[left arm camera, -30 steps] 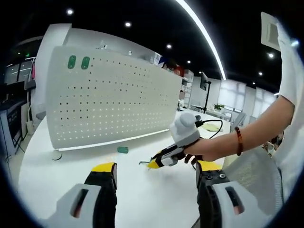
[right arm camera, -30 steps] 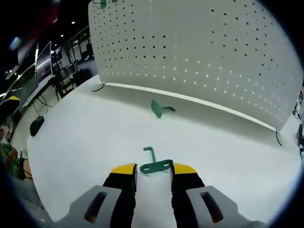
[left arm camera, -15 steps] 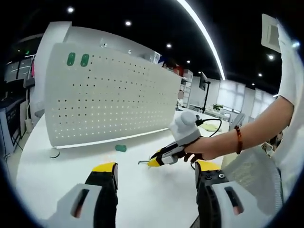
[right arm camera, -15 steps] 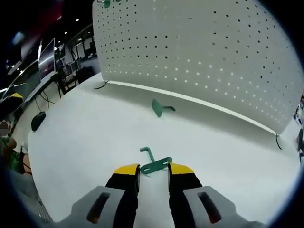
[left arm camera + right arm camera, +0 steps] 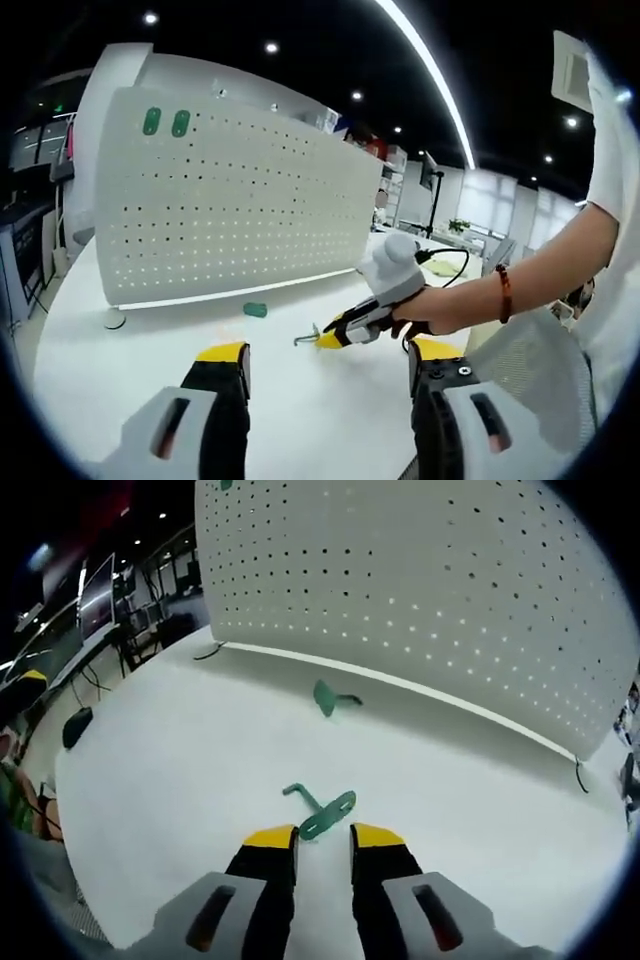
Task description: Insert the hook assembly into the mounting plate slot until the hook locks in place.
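Change noted: the right gripper has raised its green hook, now tilted, off the white table, so the carry toward the pegboard appears begun. Count, left to right: two green hooks on the pegboard's upper corner; one loose hook on the table. Right fingers pinch the held hook's plate; left gripper fingers spread, empty.

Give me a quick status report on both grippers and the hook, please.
Right gripper shut on green hook, lifted off the table. Left gripper open, empty. Second hook lies before the pegboard; path unobstructed.
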Available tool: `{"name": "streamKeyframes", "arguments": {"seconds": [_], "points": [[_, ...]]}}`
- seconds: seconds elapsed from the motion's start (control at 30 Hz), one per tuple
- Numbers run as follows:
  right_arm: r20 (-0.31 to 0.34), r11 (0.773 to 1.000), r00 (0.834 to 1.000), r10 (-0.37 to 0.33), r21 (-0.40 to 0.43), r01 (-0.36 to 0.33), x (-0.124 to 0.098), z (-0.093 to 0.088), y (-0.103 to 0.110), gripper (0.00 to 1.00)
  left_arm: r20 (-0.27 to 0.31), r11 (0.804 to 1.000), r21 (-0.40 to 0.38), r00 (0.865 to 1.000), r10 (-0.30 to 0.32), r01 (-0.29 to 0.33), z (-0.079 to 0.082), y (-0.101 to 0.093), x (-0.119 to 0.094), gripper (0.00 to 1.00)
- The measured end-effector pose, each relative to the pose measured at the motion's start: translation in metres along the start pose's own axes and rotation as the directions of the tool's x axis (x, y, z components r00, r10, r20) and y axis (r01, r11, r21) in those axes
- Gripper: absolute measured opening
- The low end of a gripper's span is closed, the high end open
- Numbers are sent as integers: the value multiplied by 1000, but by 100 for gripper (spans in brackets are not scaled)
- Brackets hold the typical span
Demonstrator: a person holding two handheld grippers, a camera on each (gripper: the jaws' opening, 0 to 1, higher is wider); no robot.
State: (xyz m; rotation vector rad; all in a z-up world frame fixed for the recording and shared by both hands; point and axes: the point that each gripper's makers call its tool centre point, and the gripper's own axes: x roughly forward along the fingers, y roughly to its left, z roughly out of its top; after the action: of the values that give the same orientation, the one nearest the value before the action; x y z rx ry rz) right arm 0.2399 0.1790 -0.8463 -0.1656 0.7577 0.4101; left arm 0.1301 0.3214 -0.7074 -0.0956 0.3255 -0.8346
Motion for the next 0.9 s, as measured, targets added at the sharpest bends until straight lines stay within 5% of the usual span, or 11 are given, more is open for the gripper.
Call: {"name": "streamKeyframes", "arguments": {"seconds": [0.9], "points": [[24, 1000, 1000, 7, 8, -7, -2, 5, 5, 6, -10, 1000, -2, 1000, 0, 0, -1, 0, 0, 64]]}}
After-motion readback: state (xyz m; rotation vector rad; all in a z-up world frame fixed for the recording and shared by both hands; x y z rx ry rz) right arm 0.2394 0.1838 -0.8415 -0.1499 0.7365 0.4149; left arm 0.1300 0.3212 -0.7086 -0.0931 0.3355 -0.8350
